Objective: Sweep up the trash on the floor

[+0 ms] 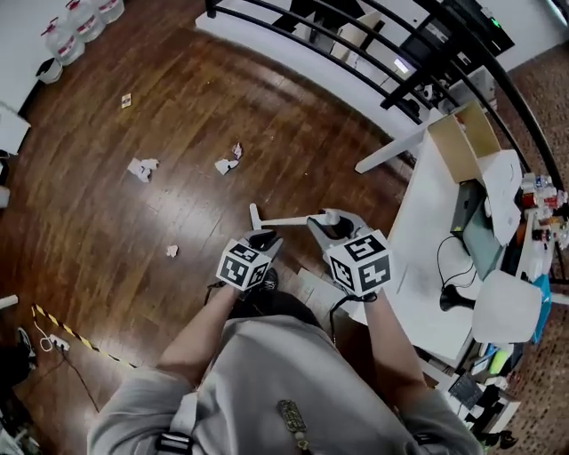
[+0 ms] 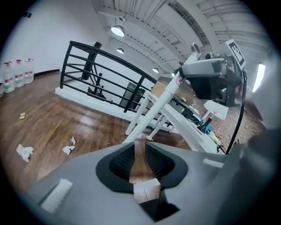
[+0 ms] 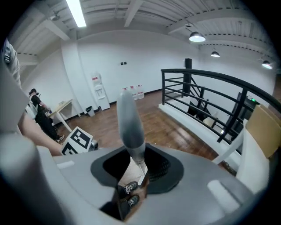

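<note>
Crumpled white paper scraps lie on the dark wood floor: one (image 1: 140,167) far left, one (image 1: 227,164) ahead, a small one (image 1: 172,251) nearer; the left gripper view shows two of them (image 2: 25,151) (image 2: 69,147). My right gripper (image 1: 322,222) (image 3: 139,169) is shut on the grey grip (image 3: 129,123) of a long-handled sweeping tool. Its white pole (image 1: 280,218) (image 2: 153,110) slants down to the floor in front of me. Just left of it, my left gripper (image 1: 264,238) (image 2: 140,160) is open by a narrow gap, with only floor showing between its pads.
A white table (image 1: 427,267) with a cardboard box (image 1: 462,142) and clutter stands close on my right. A black railing (image 1: 356,62) runs across the far side. Water bottles (image 1: 80,22) stand far left. A striped cable strip (image 1: 62,333) lies near left.
</note>
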Motion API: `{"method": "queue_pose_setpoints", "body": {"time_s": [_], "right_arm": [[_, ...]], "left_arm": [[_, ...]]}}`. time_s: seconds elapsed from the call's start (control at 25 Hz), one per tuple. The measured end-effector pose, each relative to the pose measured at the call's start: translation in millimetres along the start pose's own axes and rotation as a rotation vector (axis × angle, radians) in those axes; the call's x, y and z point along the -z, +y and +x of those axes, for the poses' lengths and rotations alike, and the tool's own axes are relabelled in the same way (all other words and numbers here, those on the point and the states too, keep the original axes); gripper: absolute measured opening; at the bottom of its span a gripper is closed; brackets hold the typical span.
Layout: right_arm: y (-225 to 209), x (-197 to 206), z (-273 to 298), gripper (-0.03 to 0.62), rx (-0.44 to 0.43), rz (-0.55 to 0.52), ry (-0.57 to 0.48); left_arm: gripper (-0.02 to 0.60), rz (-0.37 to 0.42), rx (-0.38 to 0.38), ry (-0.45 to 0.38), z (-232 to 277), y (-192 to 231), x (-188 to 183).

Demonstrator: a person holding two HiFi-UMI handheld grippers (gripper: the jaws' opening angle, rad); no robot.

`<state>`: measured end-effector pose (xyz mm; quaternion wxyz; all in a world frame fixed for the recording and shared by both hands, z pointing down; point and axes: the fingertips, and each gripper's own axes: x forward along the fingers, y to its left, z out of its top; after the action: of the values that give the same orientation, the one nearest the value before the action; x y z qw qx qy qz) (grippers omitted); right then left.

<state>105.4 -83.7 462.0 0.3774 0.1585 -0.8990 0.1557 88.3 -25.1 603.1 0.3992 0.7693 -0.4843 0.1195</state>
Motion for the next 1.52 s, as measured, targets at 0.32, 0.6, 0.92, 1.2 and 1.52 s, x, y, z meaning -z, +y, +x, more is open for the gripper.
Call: {"method": "queue_pose_setpoints", "body": {"time_s": [0.32, 0.6, 0.92, 1.2, 1.52], "right_arm": [[115.4, -48.1, -9.2, 0.095, -0.304, -0.192, -0.111], [215.0, -61.7, -26.2, 0.097, -0.522, -0.359, -0.106], [297.1, -53.8, -14.9, 0.097, -0.579, -0.495, -0.038], [354.7, -49.1, 20.6, 0.098, -0.620, -0.525, 0.008], [418.4, -24.9, 108.0, 0.097, -0.692, -0.507, 0.058]], "left_arm": [[0.185, -0.110, -0.320, -0.113, -68.2, 34.2, 44.6], [0.198, -0.113, -0.488, -0.193, -141.5, 59.4, 74.1], [0.155, -0.111, -0.541, -0.247, -218.1, 86.7, 110.1], [0.160, -0.152, -0.593, -0.225, -271.3, 124.2, 152.0], [0.160, -0.253, -0.624, -0.176, -300.8, 192.7, 237.5]]}}
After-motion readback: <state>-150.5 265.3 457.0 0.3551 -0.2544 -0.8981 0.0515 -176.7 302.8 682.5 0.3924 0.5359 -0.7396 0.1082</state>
